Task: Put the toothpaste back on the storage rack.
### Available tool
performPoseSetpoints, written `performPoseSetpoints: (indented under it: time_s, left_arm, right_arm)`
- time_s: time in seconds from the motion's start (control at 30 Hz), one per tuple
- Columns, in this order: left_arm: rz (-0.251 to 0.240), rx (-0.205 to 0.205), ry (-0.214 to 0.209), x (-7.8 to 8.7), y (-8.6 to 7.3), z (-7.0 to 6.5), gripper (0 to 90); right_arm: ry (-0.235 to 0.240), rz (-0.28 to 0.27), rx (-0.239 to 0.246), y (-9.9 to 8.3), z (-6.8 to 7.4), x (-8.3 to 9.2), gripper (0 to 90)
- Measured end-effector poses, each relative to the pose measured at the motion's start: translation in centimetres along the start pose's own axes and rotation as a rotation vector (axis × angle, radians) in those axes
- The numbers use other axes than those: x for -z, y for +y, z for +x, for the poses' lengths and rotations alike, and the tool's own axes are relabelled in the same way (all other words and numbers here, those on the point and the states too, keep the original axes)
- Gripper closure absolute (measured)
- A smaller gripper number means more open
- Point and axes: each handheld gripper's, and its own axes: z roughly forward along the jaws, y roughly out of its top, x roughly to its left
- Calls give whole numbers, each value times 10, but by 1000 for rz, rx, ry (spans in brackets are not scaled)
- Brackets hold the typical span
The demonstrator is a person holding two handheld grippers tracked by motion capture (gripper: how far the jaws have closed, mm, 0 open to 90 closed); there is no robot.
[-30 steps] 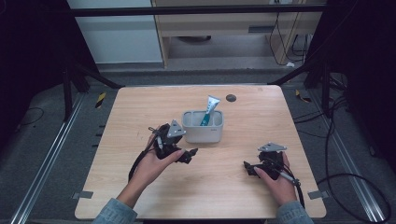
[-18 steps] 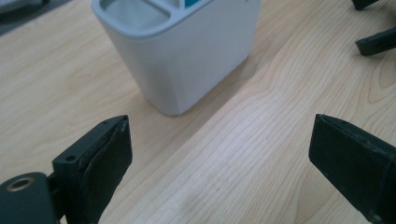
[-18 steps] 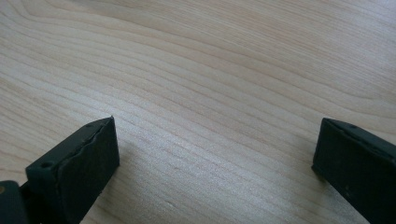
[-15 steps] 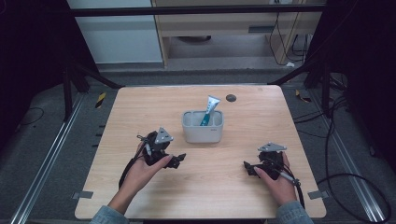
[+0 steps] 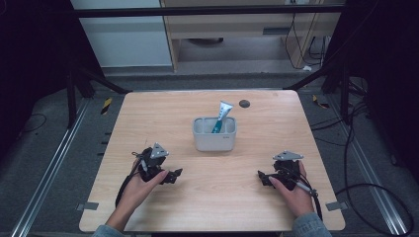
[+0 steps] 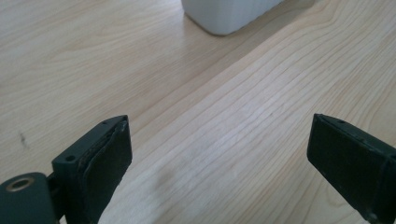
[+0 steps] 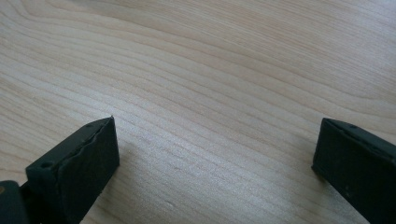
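Counting first: one grey holder (image 5: 214, 134) mid-desk (image 5: 148, 118), with one white and teal tube (image 5: 221, 117) standing tilted inside it, and one dark round spot (image 5: 244, 103) beyond. My two grippers rest low on the desk, well apart. I see my left gripper (image 5: 173, 175) near the holder's front left, jaws spread wide, empty. My right gripper (image 5: 263, 177) sits front right, jaws wide too, over bare wood.
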Motion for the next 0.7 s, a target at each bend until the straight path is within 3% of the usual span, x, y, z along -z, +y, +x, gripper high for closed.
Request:
performPoseSetpoints:
  time_s: [0.3, 0.7]
  left_arm:
    - [19, 49, 24, 1, -21, 20, 57]
    - [16, 91, 74, 3, -33, 54, 49]
  right_arm:
    - [0, 0, 0, 0, 0, 0, 6]
    - [0, 0, 0, 0, 0, 0, 6]
